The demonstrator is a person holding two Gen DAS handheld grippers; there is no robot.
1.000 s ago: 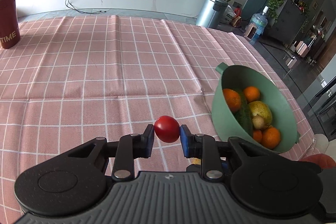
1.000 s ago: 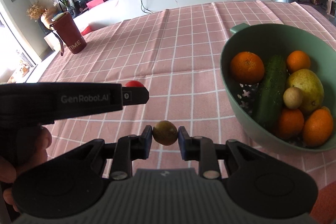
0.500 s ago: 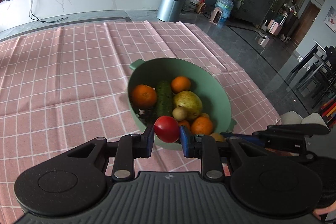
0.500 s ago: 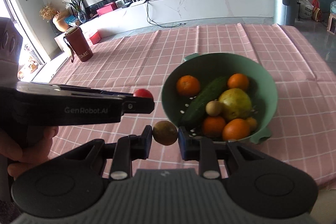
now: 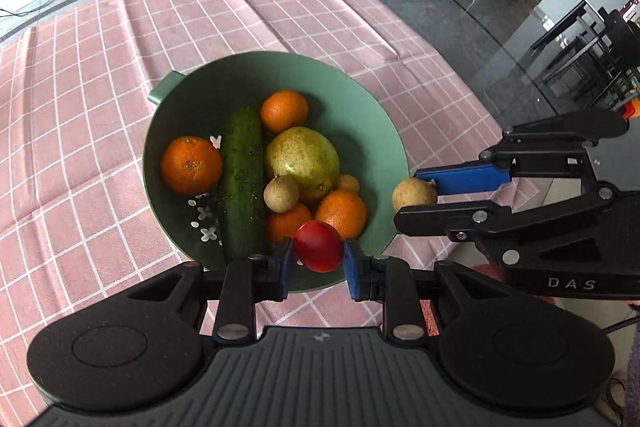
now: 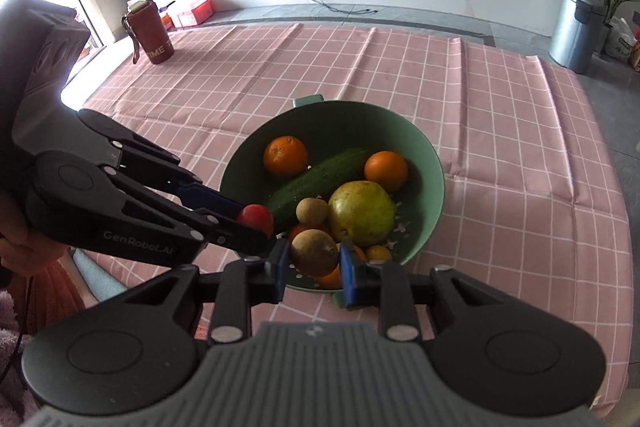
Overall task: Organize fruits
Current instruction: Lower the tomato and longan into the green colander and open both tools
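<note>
Left wrist view: the blue pads (image 5: 283,267) of the left gripper (image 5: 317,263) pinch a small red fruit (image 5: 318,246) at its sides, narrow and closed on it, with the fruit hanging over the near rim of the green colander (image 5: 384,131). The right gripper (image 6: 314,261) likewise clamps a small tan-brown fruit (image 6: 314,251) between its pads (image 6: 347,275), and in the left view that fruit (image 5: 414,195) sits just outside the bowl's right rim. The main risk, as I judge it, is a release too near the rim: the red fruit is round and smooth and could strike the edge and roll off across the pink checked cloth (image 5: 100,75). The bowl is already crowded, with a cucumber (image 5: 241,183), a pear (image 5: 303,159), several oranges (image 5: 191,165) and a small brown fruit (image 5: 281,193), so a dropped piece may bounce off the pile and hop out. The two tools also converge on the same bowl from adjacent sides, their tips close together, so a clash of fingers could knock either fruit loose. Both grippers are held above the table and pitched downward toward the bowl, the left coming in from the near-left side, the right from the near-right, with the person's left hand (image 6: 20,253) just visible behind its tool.
</note>
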